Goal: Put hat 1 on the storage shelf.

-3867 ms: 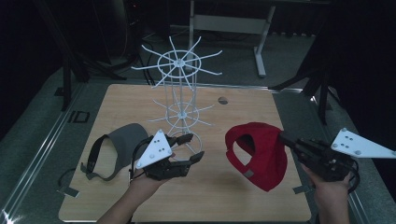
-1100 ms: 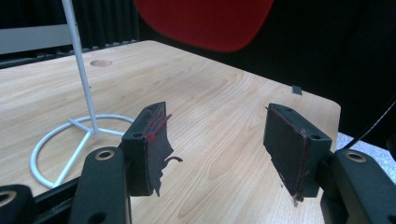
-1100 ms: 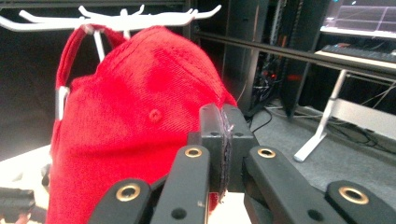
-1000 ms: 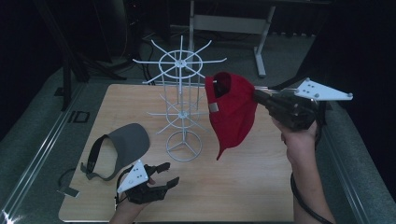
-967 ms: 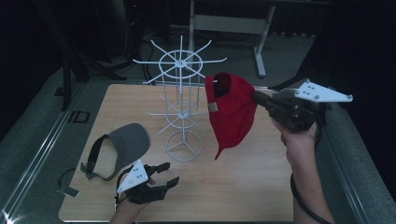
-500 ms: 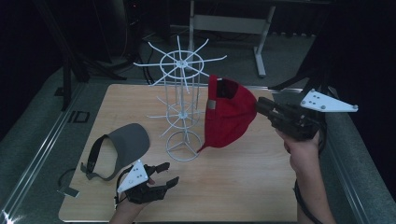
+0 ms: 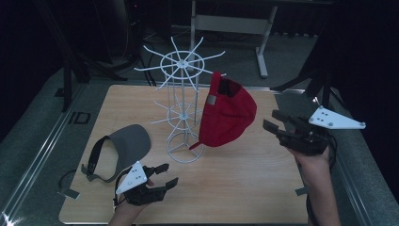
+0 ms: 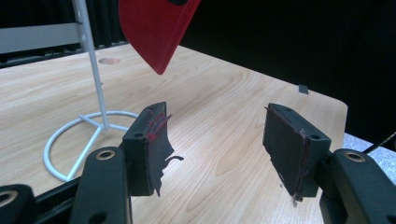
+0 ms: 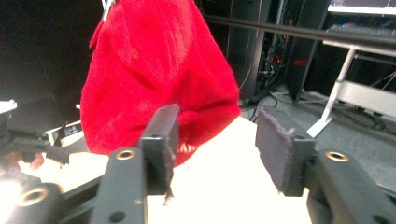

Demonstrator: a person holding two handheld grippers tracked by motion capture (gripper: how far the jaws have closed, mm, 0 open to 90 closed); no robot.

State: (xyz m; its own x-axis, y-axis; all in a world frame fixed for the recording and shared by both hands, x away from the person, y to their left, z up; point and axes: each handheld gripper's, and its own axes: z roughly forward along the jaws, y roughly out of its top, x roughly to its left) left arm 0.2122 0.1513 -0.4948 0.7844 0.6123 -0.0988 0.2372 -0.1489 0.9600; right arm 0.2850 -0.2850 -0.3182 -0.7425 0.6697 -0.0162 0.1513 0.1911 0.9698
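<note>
At the lower left of the high view, the left hand-held gripper (image 7: 162,176) is being rested low on the tabletop (image 7: 244,183), its jaws standing apart with nothing between them. In the left gripper view the two black pads (image 8: 154,135) are being shown parted over bare wood, with the ring base of the rack (image 8: 84,135) just beyond them at the left and the tip of the red cap's (image 8: 156,28) brim hanging at the top of the frame.

Just above the left hand-held gripper, at middle left of the high view, a grey visor (image 7: 122,148) is being left lying on the tabletop.

At the right of the high view, the right hand-held gripper (image 7: 277,122) is being held level in a hand (image 7: 313,157), pointed toward the cap (image 7: 228,115). Its jaws have just been opening and are released, clear of the cap, which is hanging just beside them. In the right gripper view the cap (image 9: 154,74) is being seen beyond the parted pads (image 9: 275,144), not between them.

At the centre of the high view, the cap is being carried by an arm of the white wire rack (image 7: 181,101), hanging by its back strap, brim down, above the tabletop.
</note>
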